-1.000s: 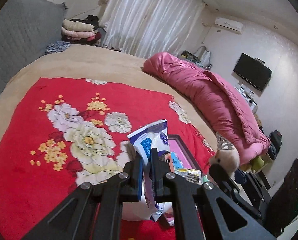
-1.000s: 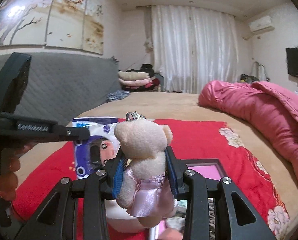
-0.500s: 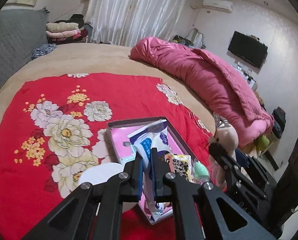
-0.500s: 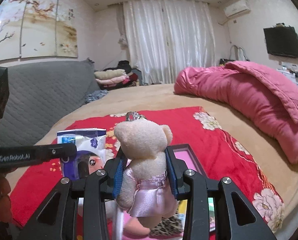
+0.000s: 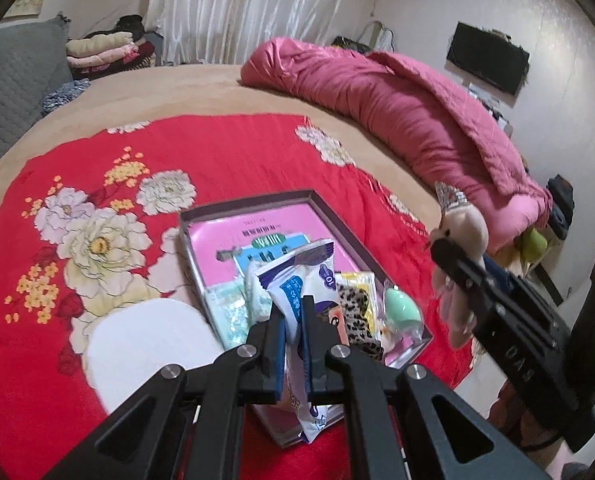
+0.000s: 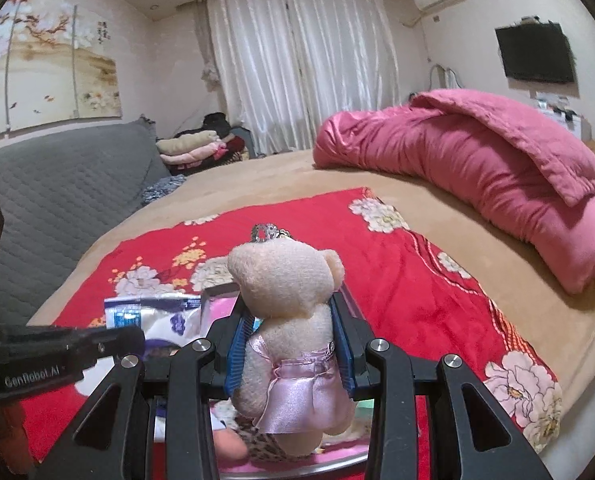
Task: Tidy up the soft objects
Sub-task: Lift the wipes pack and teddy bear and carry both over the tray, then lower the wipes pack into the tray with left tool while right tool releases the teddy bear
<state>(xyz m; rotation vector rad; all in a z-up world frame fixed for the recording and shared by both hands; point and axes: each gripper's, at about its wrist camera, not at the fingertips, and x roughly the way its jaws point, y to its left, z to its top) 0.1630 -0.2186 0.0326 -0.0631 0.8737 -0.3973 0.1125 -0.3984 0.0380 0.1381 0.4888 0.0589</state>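
Left wrist view
- Left hand-held gripper (image 5: 293,328): jaws pinched together on a thin white-and-blue plastic tissue packet (image 5: 297,280), which stands up between the blue pads directly over the tray.
- Tray: shallow rectangular dark-rimmed tray with a pink floor (image 5: 257,198), lying on the red blanket; it already holds a leopard-print soft piece (image 5: 353,304), a mint-green egg-shaped sponge in clear wrap (image 5: 401,312) and a pale green packet (image 5: 229,312).
- Beside the tray: a round white pad (image 5: 145,344), touching or just beside the tray's left edge; I cannot tell which.
- Right hand-held gripper (image 5: 453,256): seen at the right, beyond the tray's right rim, carrying the bear.
- Doing the step well: my judgement is that the packet should be lowered flat into the bare pink part at the tray's far end, then let go only once it rests there, so it does not tip onto the sponge.

Right wrist view
- Right hand-held gripper (image 6: 293,344): jaws part-way apart and clamped on the body of a small beige plush bear in a pink satin dress (image 6: 285,320), head up, a silver crown on top.
- Where the bear is: held above the tray's near end; leopard print shows under it.
- Doing the step well: likely keep the bear back until the packet is down, then set it in a free spot.

Surface and room
- Surface: red flower-print blanket (image 6: 417,280) over a tan round bed (image 6: 297,176); soft, so the tray may rock.
- Room: rolled pink quilt (image 6: 497,168), grey quilted headboard (image 6: 57,192), white curtains (image 6: 305,64), wall television (image 6: 535,54).
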